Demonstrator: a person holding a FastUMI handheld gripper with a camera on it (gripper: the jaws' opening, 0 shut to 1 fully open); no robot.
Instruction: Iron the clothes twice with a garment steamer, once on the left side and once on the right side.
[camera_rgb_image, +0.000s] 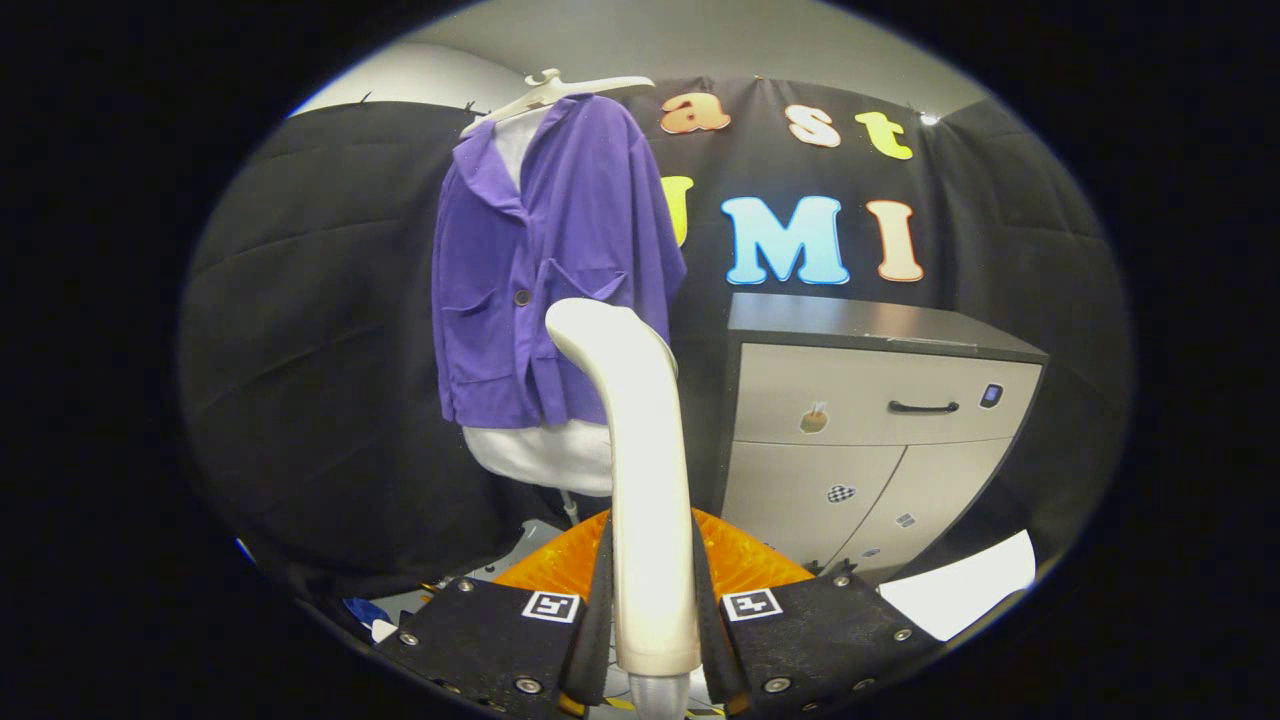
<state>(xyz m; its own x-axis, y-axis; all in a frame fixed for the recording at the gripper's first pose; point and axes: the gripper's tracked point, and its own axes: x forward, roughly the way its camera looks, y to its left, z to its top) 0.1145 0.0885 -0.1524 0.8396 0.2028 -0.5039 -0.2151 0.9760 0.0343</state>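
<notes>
A cream-white garment steamer (640, 470) stands upright between my fingers, its handle pressed from both sides and its bent head pointing up toward the garment. My gripper (652, 610) is shut on that handle. Beyond the steamer hangs a purple short-sleeved jacket (545, 265) with two pockets and a dark button, worn open over a white dress form (545, 455) on a pale hanger (555, 92). The steamer head sits in front of the jacket's lower right panel, still some way short of the cloth.
A grey cabinet (870, 430) with a dark top, a drawer handle and two lower doors stands to the right of the jacket. An orange surface (740, 560) lies just under the fingers. A white sheet (965, 590) lies at the lower right. Black cloth walls the booth.
</notes>
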